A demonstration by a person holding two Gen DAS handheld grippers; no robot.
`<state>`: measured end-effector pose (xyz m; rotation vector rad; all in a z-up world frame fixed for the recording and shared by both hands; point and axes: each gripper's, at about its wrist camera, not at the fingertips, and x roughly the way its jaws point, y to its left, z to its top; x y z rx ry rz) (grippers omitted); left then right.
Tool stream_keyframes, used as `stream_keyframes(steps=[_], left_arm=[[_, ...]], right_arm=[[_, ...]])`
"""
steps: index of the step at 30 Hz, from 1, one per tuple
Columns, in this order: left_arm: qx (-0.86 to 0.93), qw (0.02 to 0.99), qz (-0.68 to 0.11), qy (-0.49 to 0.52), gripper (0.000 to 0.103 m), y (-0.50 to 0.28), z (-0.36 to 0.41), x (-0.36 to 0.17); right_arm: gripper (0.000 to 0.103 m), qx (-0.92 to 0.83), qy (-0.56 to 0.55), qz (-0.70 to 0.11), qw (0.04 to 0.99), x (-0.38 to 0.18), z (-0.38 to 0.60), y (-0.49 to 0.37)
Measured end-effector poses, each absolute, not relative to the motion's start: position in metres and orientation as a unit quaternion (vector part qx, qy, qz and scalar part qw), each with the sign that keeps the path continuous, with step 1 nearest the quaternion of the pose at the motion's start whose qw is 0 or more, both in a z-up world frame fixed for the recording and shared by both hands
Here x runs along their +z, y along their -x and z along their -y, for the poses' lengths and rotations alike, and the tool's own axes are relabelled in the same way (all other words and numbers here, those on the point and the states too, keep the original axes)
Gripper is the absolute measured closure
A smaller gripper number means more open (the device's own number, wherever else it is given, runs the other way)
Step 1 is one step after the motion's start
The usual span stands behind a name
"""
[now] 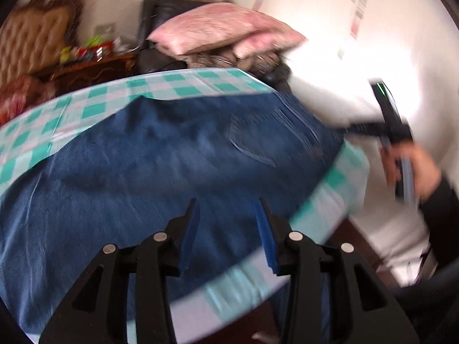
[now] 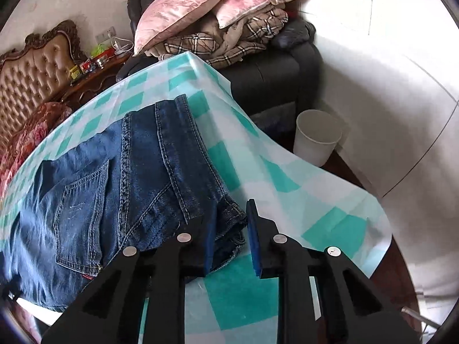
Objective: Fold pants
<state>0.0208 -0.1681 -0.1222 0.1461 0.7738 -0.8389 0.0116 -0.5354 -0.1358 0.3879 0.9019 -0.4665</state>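
The blue jeans [image 2: 120,177] lie spread on the checked cloth [image 2: 258,154] covering the counter, waistband end near the right gripper [image 2: 229,238], whose fingers are spread around it, while the left gripper [image 1: 226,232] hovers spread above the denim.
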Motion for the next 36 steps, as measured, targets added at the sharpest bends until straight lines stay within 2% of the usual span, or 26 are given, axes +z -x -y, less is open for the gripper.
stream_keyframes(steps=[5,7,8,10,12,14,18,25,29,30,31,32,33,34,35,36], left_arm=[[-0.406,0.832,-0.343,-0.16,0.06,0.006,0.196,-0.147],[-0.4,0.833,-0.332,-0.19,0.069,0.01,0.204,-0.157],[-0.395,0.833,-0.331,-0.201,0.078,0.009,0.207,-0.161],[-0.395,0.836,-0.329,-0.193,0.085,0.005,0.207,-0.162],[-0.399,0.834,-0.323,-0.201,0.097,0.008,0.208,-0.16],[-0.398,0.837,-0.311,-0.211,0.103,0.013,0.207,-0.153],[-0.407,0.835,-0.304,-0.211,0.103,0.016,0.197,-0.139],[-0.406,0.837,-0.295,-0.218,0.103,0.024,0.195,-0.136],[-0.411,0.821,-0.323,-0.232,0.101,0.02,0.198,-0.156],[-0.412,0.819,-0.326,-0.229,0.097,0.021,0.197,-0.157],[-0.418,0.819,-0.329,-0.215,0.096,0.022,0.193,-0.154],[-0.428,0.819,-0.332,-0.192,0.093,0.022,0.186,-0.149],[-0.431,0.822,-0.332,-0.167,0.086,0.02,0.177,-0.143],[-0.42,0.833,-0.332,-0.138,0.079,0.016,0.164,-0.136],[-0.402,0.846,-0.331,-0.111,0.07,0.01,0.149,-0.131],[-0.387,0.855,-0.334,-0.083,0.07,0.003,0.134,-0.128]], right_arm=[[0.086,-0.228,-0.176,-0.42,0.861,-0.126,0.531,-0.01],[0.086,-0.228,-0.176,-0.418,0.862,-0.122,0.53,-0.009],[0.086,-0.228,-0.177,-0.418,0.862,-0.12,0.529,-0.008],[0.087,-0.227,-0.18,-0.418,0.861,-0.118,0.53,-0.008],[0.087,-0.228,-0.183,-0.421,0.859,-0.116,0.53,-0.006],[0.087,-0.229,-0.192,-0.424,0.855,-0.113,0.531,-0.004],[0.088,-0.233,-0.19,-0.421,0.856,-0.104,0.53,0.004],[0.088,-0.237,-0.193,-0.437,0.846,-0.129,0.536,0.009],[0.087,-0.253,-0.159,-0.449,0.842,-0.135,0.529,0.004],[0.081,-0.268,-0.15,-0.449,0.839,-0.133,0.528,0.004],[0.064,-0.277,-0.15,-0.447,0.837,-0.131,0.528,0.006],[0.053,-0.292,-0.148,-0.443,0.834,-0.127,0.527,0.009],[0.034,-0.325,-0.136,-0.427,0.833,-0.118,0.525,0.014],[0.025,-0.334,-0.129,-0.413,0.837,-0.111,0.523,0.018],[0.025,-0.335,-0.117,-0.391,0.849,-0.1,0.515,0.021],[0.023,-0.329,-0.11,-0.38,0.858,-0.094,0.507,0.022]])
